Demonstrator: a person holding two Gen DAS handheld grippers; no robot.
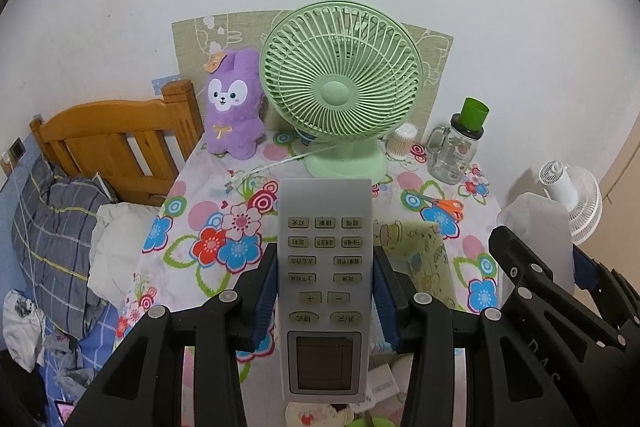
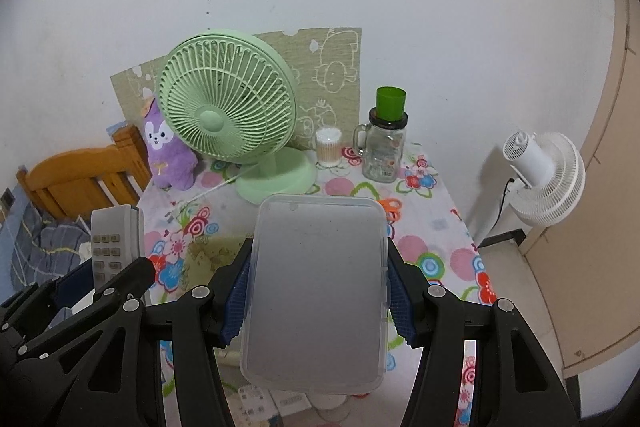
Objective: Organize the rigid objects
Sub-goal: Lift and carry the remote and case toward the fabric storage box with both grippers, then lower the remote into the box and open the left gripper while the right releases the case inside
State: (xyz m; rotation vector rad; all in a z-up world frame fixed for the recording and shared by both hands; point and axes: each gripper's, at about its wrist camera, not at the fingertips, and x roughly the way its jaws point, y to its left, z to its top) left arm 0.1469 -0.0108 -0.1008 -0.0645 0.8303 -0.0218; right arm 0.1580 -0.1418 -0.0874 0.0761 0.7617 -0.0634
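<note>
My left gripper (image 1: 325, 291) is shut on a grey air-conditioner remote (image 1: 324, 267), held above the flower-print table (image 1: 208, 211), buttons facing the camera. My right gripper (image 2: 318, 291) is shut on a translucent plastic box (image 2: 318, 291), held flat above the table's near side. The box and right gripper show at the right edge of the left wrist view (image 1: 536, 239). The remote shows at the left in the right wrist view (image 2: 114, 243).
A green desk fan (image 1: 340, 79), a purple plush rabbit (image 1: 232, 107), a cotton-swab jar (image 1: 402, 141) and a glass mug jar with green cup (image 1: 456, 147) stand at the back. Orange scissors (image 1: 444, 205) lie right. A wooden bed (image 1: 112, 143) is left, a white fan (image 2: 544, 175) right.
</note>
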